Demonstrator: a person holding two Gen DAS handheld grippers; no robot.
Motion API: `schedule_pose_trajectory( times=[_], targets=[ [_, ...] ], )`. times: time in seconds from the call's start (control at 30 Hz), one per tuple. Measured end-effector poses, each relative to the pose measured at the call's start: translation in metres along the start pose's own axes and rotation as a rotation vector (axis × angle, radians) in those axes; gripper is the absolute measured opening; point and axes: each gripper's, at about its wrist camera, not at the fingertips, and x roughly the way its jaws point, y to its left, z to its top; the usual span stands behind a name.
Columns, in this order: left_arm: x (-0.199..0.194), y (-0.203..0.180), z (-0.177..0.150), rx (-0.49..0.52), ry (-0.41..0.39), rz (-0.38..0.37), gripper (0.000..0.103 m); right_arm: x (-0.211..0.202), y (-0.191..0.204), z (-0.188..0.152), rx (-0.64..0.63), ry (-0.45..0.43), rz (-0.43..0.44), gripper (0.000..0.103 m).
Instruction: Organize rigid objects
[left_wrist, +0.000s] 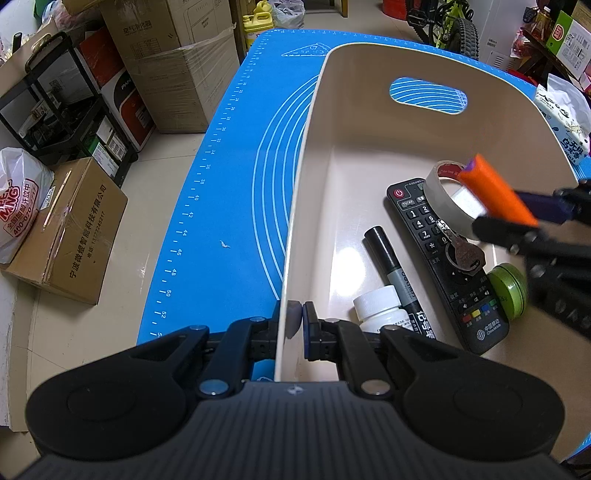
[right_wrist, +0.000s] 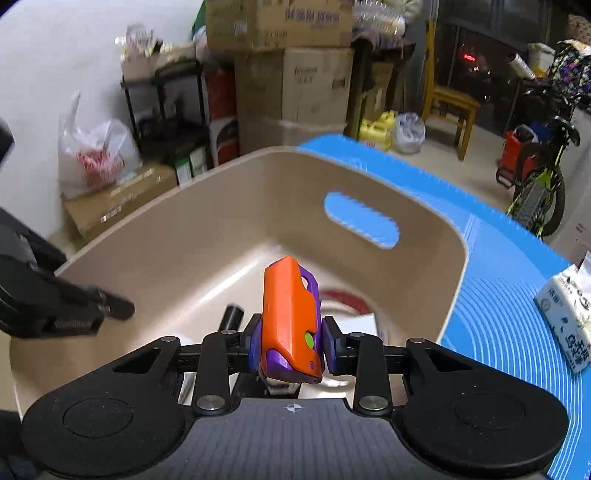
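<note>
Glossy smooth plastic bin (left_wrist: 306, 206)

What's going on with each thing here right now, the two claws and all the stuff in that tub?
left gripper: shut on the bin wall.
right gripper: shut on the orange and purple toy, above the bin.
beige bin: upright on the blue mat.
remote: flat in the bin.
key: on the remote.
tape roll: leaning on the remote.
marker: capped, lying down.
white bottle: capped.
green tin: lid on.

Even indoor light, sheen on the bin floor (left_wrist: 343, 236) ahead of the left gripper (left_wrist: 297, 323). Right view smeared with motion blur; fisheye bends both edges.
</note>
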Motion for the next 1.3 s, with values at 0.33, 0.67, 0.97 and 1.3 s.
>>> schedule_pose_trajectory(
  times=[0.33, 0.67, 0.97, 1.3],
  targets=[
    [-0.004, -0.001, -0.001, 0.006, -0.022, 0.012, 0.011, -0.015, -0.003, -0.007, 0.04, -0.038, 0.019, 0.056],
    [-0.043, -0.028, -0.007, 0.043, -0.167, 0.028, 0.074, -0.069, -0.019, -0.026, 0.19, -0.151, -0.058, 0.094],
    [-0.078, -0.037, -0.024, -0.028, -0.274, 0.033, 0.083, -0.117, -0.026, -0.047, 0.278, -0.215, -0.072, 0.101],
    [-0.135, -0.052, -0.058, -0.027, -0.343, 0.067, 0.084, -0.186, -0.017, -0.07, 0.311, -0.276, -0.113, 0.101]
  ],
)
